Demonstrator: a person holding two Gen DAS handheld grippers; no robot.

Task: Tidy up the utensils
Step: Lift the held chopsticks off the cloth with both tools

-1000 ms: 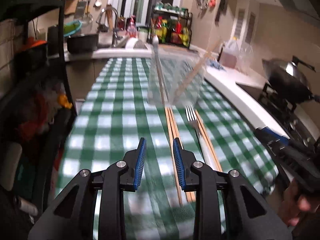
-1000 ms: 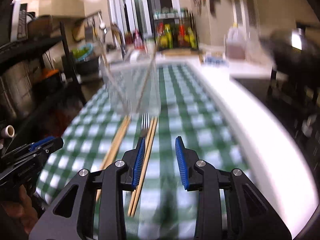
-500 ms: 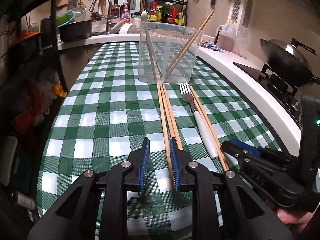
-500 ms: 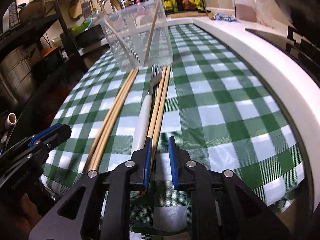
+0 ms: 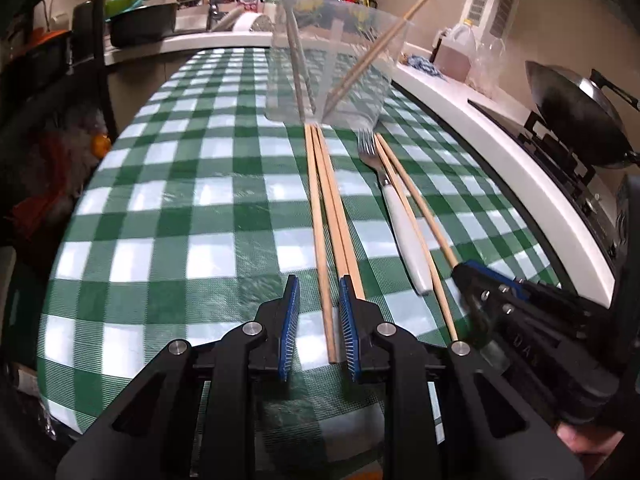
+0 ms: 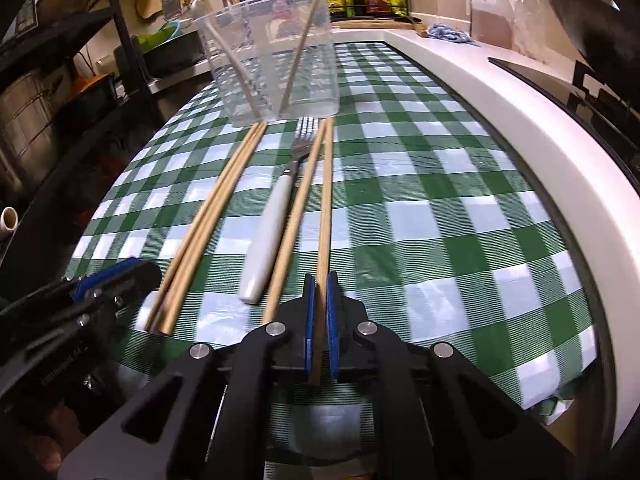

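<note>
While right gripper (image 6: 320,312) clamps one chopstick (image 6: 325,200), three seemingly loose.

Both grippers (image 5: 316,304) (image 6: 319,300) were black plastic with blue ribbed pads (image 5: 289,320) and round silver screws (image 6: 275,328); white lettering (image 6: 60,364) marked one body.

Right gripper (image 6: 319,292) is closing in from a wide gap 1 s ago to blue pads now pinched on the near end of the rightmost chopstick (image 6: 325,204). Left gripper (image 5: 318,300) is narrowing too, though a gap remains; it is sliding forward so 1 chopstick of the left pair (image 5: 320,216) now lies between its pads (image 5: 289,316). Both views are sharpening after motion blur 1 s ago.
</note>
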